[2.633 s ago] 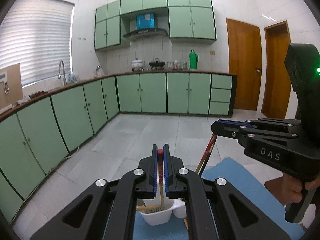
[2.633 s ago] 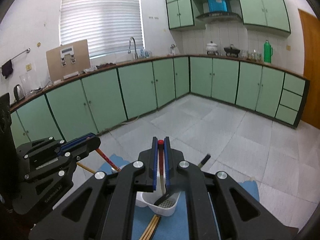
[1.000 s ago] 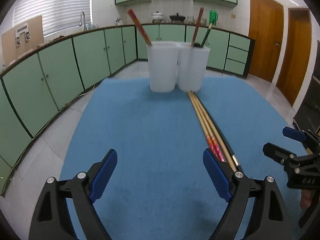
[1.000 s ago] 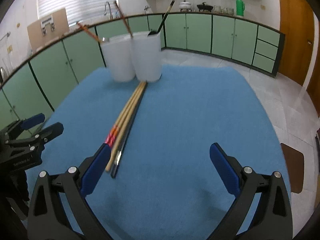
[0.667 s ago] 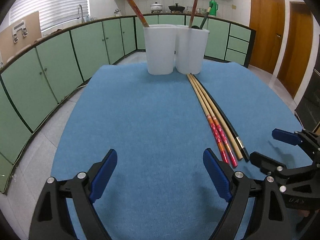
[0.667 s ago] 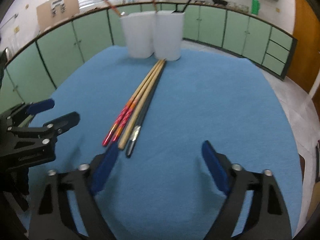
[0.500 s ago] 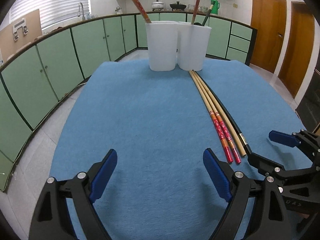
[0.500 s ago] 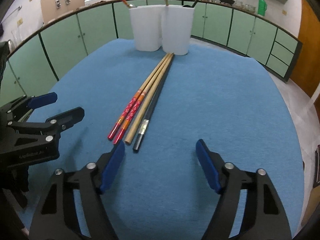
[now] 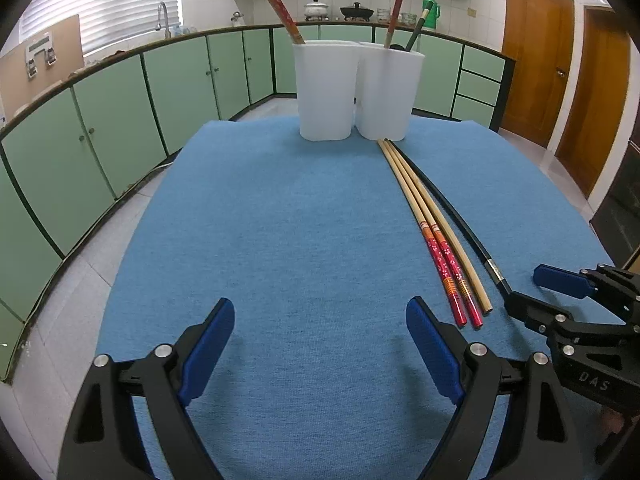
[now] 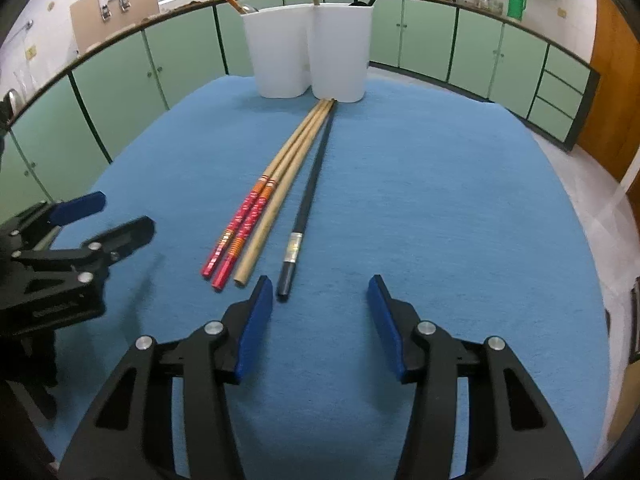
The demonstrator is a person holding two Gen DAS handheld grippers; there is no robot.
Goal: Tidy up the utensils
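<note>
Chopsticks [image 10: 256,216] are lying side by side on the blue mat [image 10: 440,200], far tips at the white holder [image 10: 308,52]. Right gripper [image 10: 320,312] is closing around nothing, black chopstick [image 10: 304,208] end just ahead, possibly untouched. Left gripper [image 9: 320,344] is hanging wide open, empty.

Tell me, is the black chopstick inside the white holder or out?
Out. The black chopstick lies flat on the blue cloth, its far tip near the white holder.

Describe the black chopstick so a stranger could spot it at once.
On the blue mat, four chopsticks lie fanned out from the white utensil holder. The black chopstick is the outermost, nearest the right gripper, and the only dark one, with a silver band.
</note>
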